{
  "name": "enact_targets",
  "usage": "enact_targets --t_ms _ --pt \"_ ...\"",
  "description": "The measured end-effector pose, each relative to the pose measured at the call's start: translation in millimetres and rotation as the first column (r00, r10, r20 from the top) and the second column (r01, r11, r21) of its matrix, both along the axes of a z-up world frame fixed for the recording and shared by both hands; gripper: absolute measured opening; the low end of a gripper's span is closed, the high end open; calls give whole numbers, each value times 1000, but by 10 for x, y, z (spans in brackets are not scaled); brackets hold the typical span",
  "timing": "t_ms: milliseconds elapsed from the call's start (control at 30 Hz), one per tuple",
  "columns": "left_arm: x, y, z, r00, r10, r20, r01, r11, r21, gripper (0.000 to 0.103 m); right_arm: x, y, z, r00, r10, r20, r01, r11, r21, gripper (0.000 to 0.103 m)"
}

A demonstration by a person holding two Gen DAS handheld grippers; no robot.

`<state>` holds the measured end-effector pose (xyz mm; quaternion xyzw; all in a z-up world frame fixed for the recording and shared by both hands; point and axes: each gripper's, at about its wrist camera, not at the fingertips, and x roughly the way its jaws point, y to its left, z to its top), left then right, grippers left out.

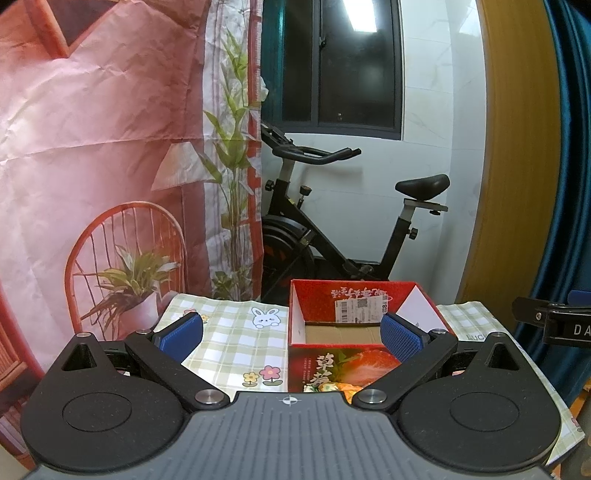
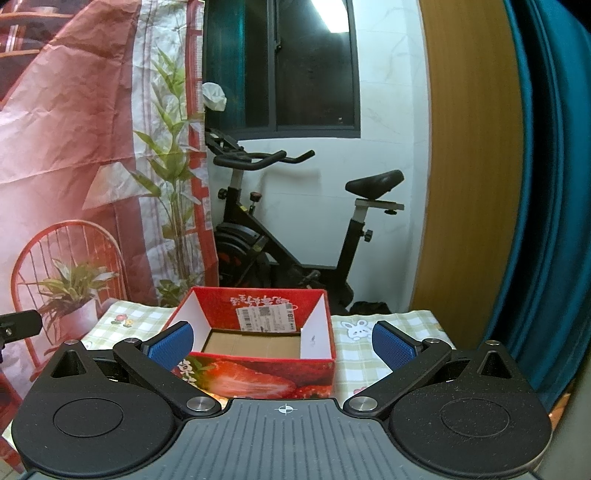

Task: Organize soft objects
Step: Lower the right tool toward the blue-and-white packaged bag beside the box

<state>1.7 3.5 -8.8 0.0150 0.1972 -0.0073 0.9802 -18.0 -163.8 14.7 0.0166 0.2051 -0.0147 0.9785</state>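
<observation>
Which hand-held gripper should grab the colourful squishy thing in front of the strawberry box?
Probably the left. The left hand-held gripper is open, with the colourful soft thing showing between its fingers. The right hand-held gripper, also open, faces the strawberry box instead.

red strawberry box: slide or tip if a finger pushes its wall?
The red strawberry box looks like empty thin cardboard, so probably light and apt to slide on the checked tablecloth. It sits low and wide, so tipping seems unlikely; walls may flex.

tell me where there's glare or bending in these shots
Left wrist view: a ceiling light reflects brightly in the dark window, and the wooden door bows from the fisheye. Right wrist view: the same reflection in the window, a curved curtain; the red box stays sharp.
</observation>
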Motion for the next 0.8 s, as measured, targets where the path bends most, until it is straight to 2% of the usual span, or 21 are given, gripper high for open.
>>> enact_targets --t_ms 200,300,433,533,667,800 --pt "60 40 -106 1000 0 -14 -1 999 -46 103 41 -30 -113 1000 15 -4 -15 1000 21 103" --pt "103 88 -216 1000 12 7 -11 996 -88 103 104 -63 -236 1000 28 -9 -28 999 43 103" --pt "176 220 -420 999 35 33 -27 978 -205 103 241 -111 -470 999 48 -14 -47 997 60 103" --pt "298 312 -562 997 83 1 -79 958 -275 103 323 -107 -642 998 63 5 -63 997 37 103" --pt "441 350 -726 994 111 -10 -110 961 -255 103 452 -59 -871 997 75 -14 -75 997 -19 103" --pt "574 348 -866 993 105 -56 -115 968 -222 103 529 -55 -1090 996 93 -1 -93 996 -12 103"
